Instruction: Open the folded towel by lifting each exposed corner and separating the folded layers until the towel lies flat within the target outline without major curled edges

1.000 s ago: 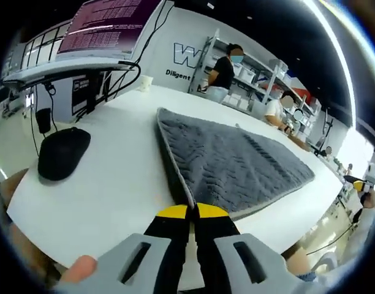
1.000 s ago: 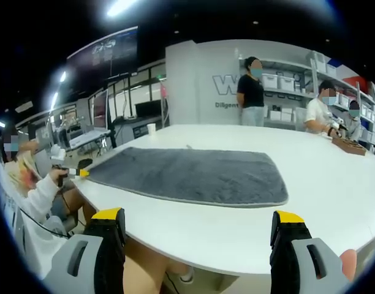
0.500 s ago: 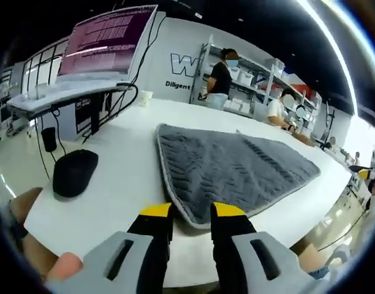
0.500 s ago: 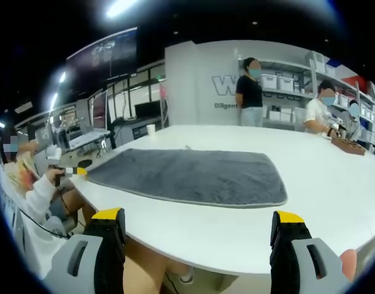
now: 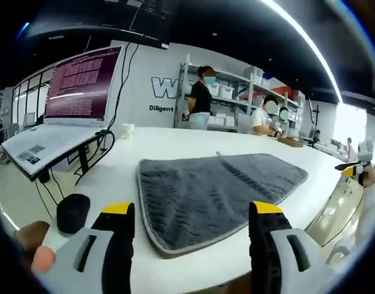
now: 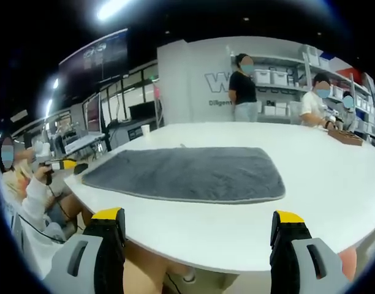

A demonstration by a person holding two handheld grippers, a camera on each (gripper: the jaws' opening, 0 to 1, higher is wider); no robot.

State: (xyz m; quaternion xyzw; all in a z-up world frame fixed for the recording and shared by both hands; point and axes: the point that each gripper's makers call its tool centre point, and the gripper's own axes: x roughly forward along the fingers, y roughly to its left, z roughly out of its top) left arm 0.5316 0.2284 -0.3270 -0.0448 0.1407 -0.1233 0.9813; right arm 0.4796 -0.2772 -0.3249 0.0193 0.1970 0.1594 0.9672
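Across the white table (image 5: 175,144), a grey towel (image 5: 206,187) lies spread out flat, one corner reaching the table's near edge. Beside that corner sits a black mouse (image 5: 73,212). Both the left gripper (image 5: 190,214) and the right gripper (image 6: 200,219) hang off the edge, jaws released wide, touching nothing.

Big white table (image 5: 175,144), black mouse (image 5: 73,213) near its edge, monitor (image 5: 80,84) w/ purple text beside it, paper cup (image 5: 128,130) further back. Shelves (image 6: 279,76) w/ bins behind, ppl standing by them.
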